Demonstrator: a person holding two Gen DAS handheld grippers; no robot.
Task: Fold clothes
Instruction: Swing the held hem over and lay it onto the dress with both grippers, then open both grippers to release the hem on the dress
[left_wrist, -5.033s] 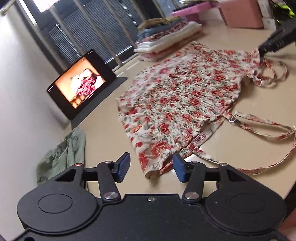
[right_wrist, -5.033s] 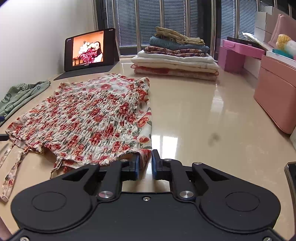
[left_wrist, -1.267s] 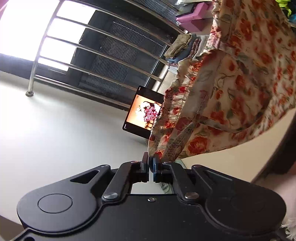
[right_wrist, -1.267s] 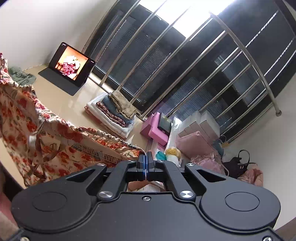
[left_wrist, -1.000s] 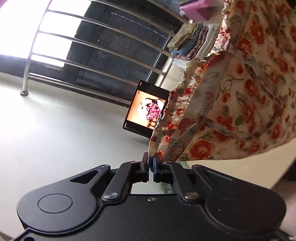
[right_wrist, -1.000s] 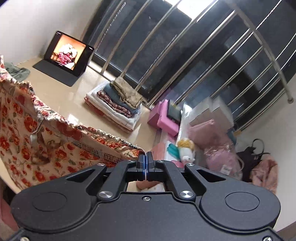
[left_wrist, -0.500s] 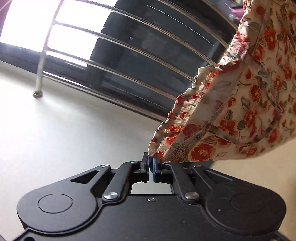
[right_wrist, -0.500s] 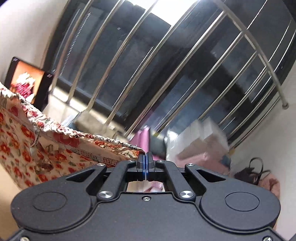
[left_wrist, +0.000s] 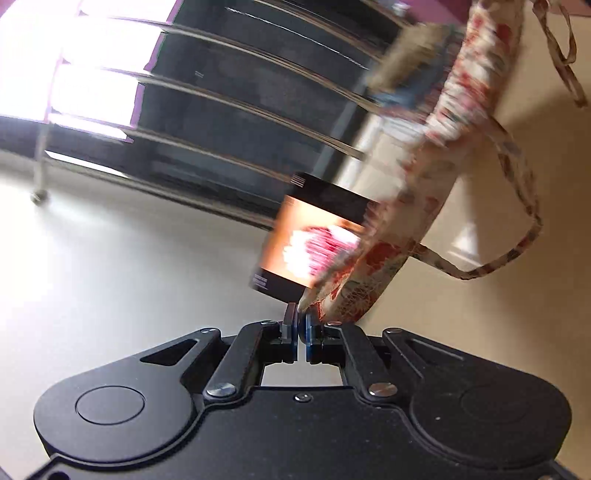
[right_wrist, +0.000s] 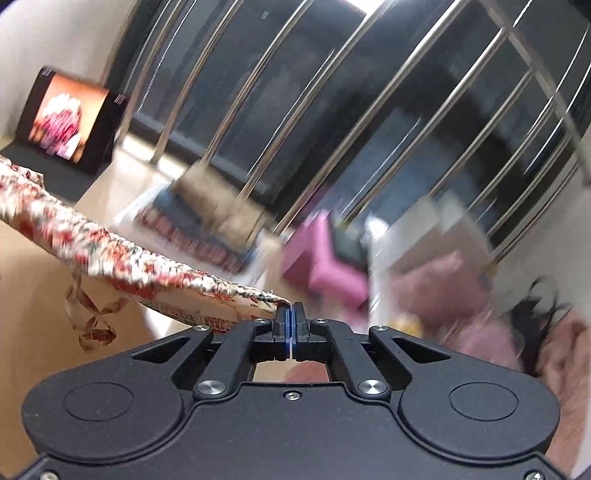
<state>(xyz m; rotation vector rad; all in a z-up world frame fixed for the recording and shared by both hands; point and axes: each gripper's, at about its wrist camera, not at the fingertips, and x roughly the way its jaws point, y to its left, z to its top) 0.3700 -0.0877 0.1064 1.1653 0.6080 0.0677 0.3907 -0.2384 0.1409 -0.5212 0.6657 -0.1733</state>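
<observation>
A cream floral top (left_wrist: 454, 122) with red flowers hangs stretched between my two grippers above the beige table (left_wrist: 546, 155). My left gripper (left_wrist: 300, 325) is shut on one corner of its hem, and the cloth runs up and to the right from the pads. Thin floral straps (left_wrist: 524, 192) dangle below it. In the right wrist view the same floral top (right_wrist: 122, 254) runs off to the left from my right gripper (right_wrist: 291, 314), which is shut on the other corner. Both views are blurred by motion.
A tablet (right_wrist: 70, 118) with a lit screen stands at the back left of the table; the same tablet (left_wrist: 314, 240) sits behind the cloth. A pile of folded clothes (right_wrist: 214, 221) lies by the barred window. Pink boxes (right_wrist: 325, 266) stand at the right.
Both grippers have dropped toward the table with the top still held. The cloth now looks like a narrow band seen edge-on, and the tablet and folded pile have come back into view.
</observation>
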